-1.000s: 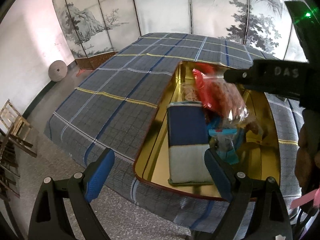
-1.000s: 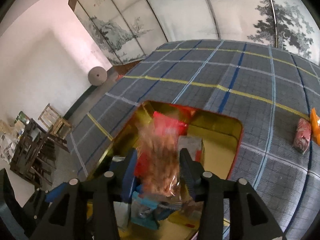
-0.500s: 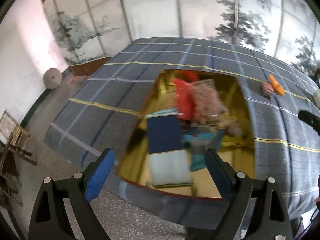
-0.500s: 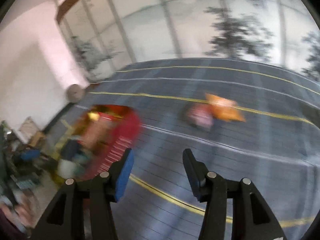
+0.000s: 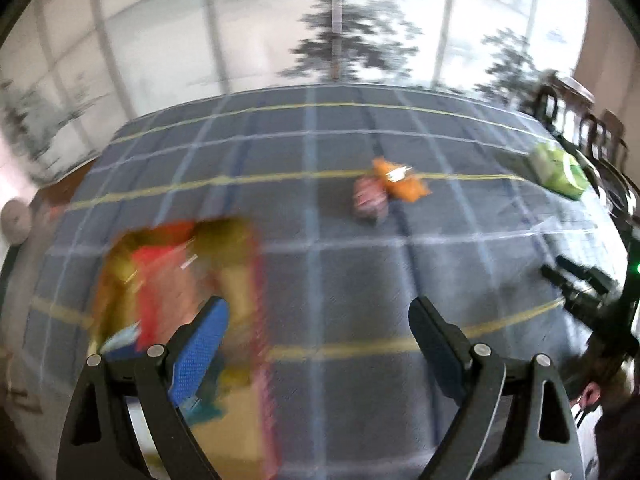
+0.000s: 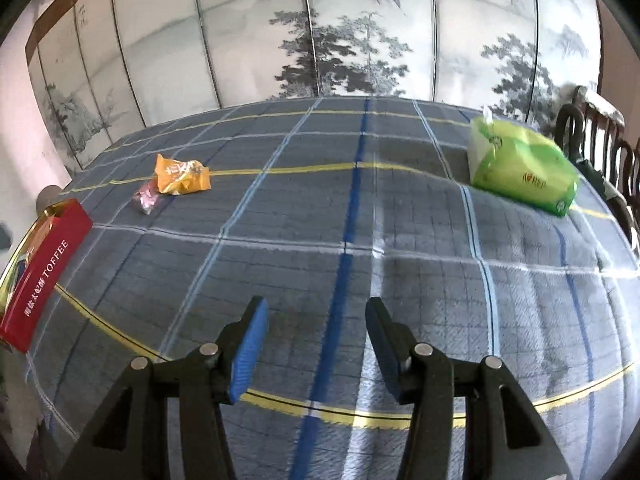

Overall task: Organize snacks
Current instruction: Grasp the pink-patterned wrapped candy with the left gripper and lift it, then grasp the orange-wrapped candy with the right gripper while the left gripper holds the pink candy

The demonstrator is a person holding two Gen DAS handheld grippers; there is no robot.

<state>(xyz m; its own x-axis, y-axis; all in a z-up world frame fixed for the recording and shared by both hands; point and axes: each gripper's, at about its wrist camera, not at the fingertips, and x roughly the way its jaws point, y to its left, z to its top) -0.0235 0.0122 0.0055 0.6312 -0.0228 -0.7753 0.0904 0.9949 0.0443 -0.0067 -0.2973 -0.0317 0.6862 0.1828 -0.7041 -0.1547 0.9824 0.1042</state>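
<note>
Both tools (image 5: 318, 316) (image 6: 316, 322) spread, empty; "TOFFEE" lettering on red tin (image 6: 44, 276) legible only from right wrist.

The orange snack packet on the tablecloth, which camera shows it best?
The right wrist view: the orange snack packet is sharp there, lying crumpled against the pink packet, printed face visible. The left wrist view shows it too, but motion blur leaves only an orange shape.
</note>
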